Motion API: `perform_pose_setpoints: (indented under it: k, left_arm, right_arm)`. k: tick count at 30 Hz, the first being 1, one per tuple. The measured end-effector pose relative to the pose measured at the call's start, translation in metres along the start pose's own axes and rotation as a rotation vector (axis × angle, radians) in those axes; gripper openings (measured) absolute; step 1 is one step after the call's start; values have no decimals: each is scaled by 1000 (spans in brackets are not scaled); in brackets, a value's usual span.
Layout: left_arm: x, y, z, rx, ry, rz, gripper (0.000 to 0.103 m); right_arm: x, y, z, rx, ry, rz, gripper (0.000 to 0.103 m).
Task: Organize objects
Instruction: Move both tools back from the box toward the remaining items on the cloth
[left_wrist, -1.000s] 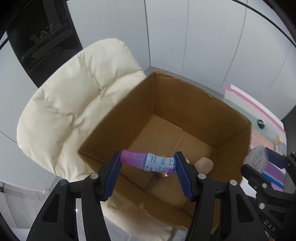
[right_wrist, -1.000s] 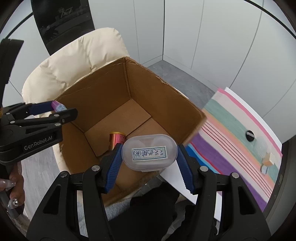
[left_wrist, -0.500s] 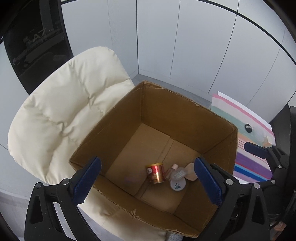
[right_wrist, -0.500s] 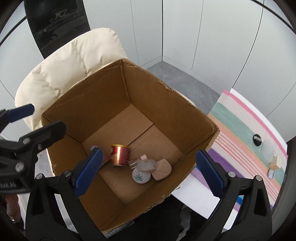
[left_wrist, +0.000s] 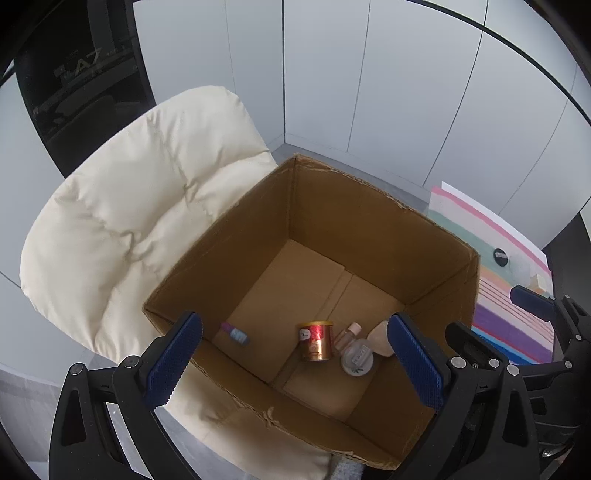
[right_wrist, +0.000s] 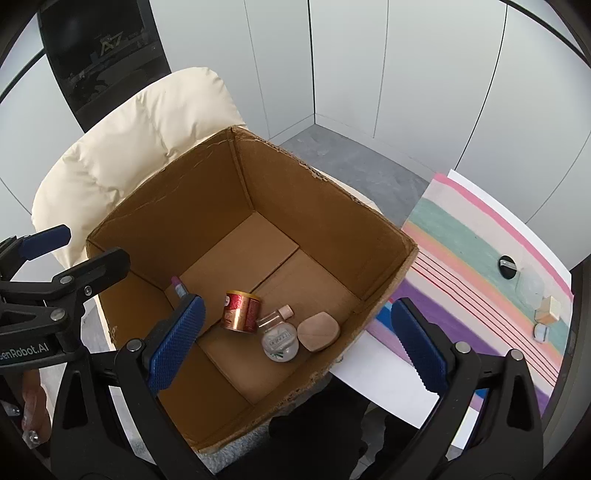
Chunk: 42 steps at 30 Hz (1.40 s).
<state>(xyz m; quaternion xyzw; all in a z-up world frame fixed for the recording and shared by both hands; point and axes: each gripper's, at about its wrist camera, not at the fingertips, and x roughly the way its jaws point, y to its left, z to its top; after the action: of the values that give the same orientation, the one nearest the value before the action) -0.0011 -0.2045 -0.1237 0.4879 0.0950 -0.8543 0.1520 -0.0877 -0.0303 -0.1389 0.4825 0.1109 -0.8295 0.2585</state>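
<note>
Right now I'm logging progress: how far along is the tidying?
Done: the box holds a can, a purple vial, a small bottle, a clear case and a tan pebble. In hand: nothing; the left gripper and right gripper are both open above the box. Left: a few small bits on the striped mat.

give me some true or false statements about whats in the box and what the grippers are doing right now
1. Both grippers are open and hold nothing. True: left gripper, right gripper.
2. The red can stands upright in the cardboard box. False: it lies on its side.
3. The purple-capped bottle lies apart from the other items. True.
4. The clear round container sits on the striped mat. False: it is in the box.
</note>
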Motion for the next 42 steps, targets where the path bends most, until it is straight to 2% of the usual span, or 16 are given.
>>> perform_pose_setpoints:
  k: [15,22,29,34,42]
  left_arm:
    - [-31,-7,-25,13,-30,73,101]
    - [-44,-20,-57,40,-2,54,101]
    - [-49,-23,-94,40,54,17,101]
    - [-52,-33,-94,54,33,23,101]
    - [-44,-55,-94,98,37,-21,101]
  right_arm:
    - [-44,-14,-29,34,-19,-56,102]
    - [-73,-19,-54,55,-30,-75,102]
    - [-91,-27,-98,101,-9,-59,102]
    - [-95,-37,-112,125,1,-66,102]
    - [-110,-56,-118,173,-35,-72,102]
